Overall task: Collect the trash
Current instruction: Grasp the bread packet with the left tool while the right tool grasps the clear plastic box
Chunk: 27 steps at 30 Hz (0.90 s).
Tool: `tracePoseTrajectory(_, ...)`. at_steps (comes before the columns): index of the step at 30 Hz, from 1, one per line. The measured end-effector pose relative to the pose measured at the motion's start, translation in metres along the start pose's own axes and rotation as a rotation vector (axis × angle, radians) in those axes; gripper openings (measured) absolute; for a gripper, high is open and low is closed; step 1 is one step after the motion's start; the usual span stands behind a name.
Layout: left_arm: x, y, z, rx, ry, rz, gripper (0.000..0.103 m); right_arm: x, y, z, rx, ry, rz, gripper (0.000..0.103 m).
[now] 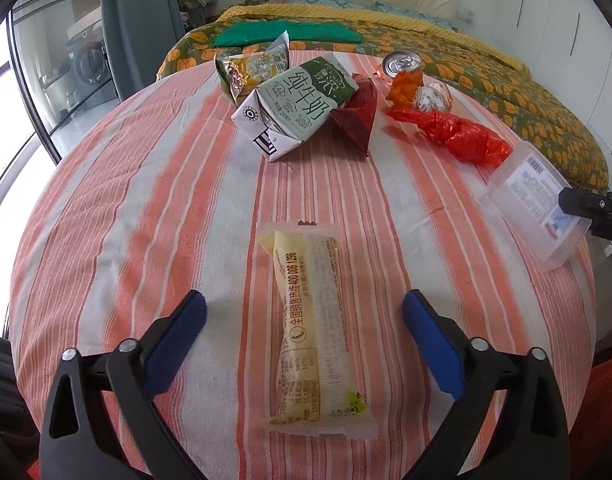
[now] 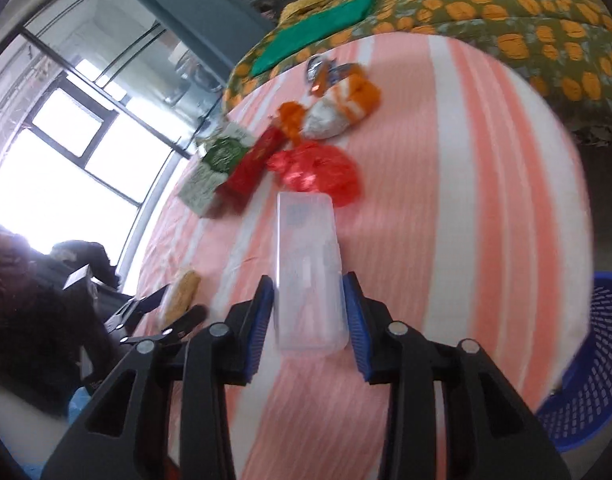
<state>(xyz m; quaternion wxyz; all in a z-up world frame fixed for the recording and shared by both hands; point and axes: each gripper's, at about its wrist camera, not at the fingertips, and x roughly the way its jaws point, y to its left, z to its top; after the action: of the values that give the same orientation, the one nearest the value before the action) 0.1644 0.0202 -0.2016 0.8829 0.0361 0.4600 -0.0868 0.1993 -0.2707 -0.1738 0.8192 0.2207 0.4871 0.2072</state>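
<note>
A yellow snack wrapper (image 1: 312, 328) lies on the striped tablecloth (image 1: 145, 208), between the wide-open fingers of my left gripper (image 1: 304, 318), which does not touch it. My right gripper (image 2: 309, 312) is shut on a clear plastic box (image 2: 308, 268), held just above the table; the box also shows in the left wrist view (image 1: 534, 204). Farther back lie a green milk carton (image 1: 293, 104), a dark red packet (image 1: 356, 114), a red plastic bag (image 1: 458, 132), a can (image 1: 400, 63) and a snack bag (image 1: 241, 70).
A blue plastic basket (image 2: 586, 364) stands beside the table at the right. A bed with an orange-patterned cover (image 1: 506, 80) is behind the table. A window and glass door (image 2: 65, 140) are on the left.
</note>
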Motion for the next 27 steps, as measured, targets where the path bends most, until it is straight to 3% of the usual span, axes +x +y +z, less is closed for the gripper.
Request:
tracePoseTrajectory(2,0.000,-0.001,0.000,0.008,0.002,0.001,0.097,-0.001,-0.005,0.001,-0.011,-0.010,-0.078,0.042)
tracePoseTrajectory(4,0.000,-0.001,-0.001,0.015,0.004,-0.001,0.097,-0.001,-0.011,-0.001,-0.026,-0.015,-0.111,0.057)
tracePoseTrajectory(9,-0.007,0.006,-0.007,0.046,0.029,-0.025,0.098,-0.007,-0.013,-0.005,-0.078,-0.024,-0.192,0.078)
tracePoseTrajectory(13,-0.029,0.037,-0.010,-0.044,-0.004,-0.140,0.097,-0.015,0.010,-0.007,-0.205,-0.044,-0.256,0.091)
tracePoseTrajectory(15,-0.039,0.046,-0.008,-0.078,-0.039,-0.202,0.097,-0.013,0.023,-0.007,-0.262,-0.031,-0.282,0.092)
tracePoseTrajectory(17,-0.038,0.039,-0.006,-0.045,-0.036,-0.217,0.097,-0.007,0.035,-0.003,-0.314,0.002,-0.309,0.092)
tracePoseTrajectory(21,-0.027,0.007,-0.002,0.080,-0.015,-0.125,0.093,0.013,0.054,0.012,-0.386,0.117,-0.374,0.092)
tracePoseTrajectory(27,-0.019,0.004,0.003,0.062,-0.024,-0.083,0.072,0.047,0.058,0.025,-0.390,0.239,-0.429,0.090)
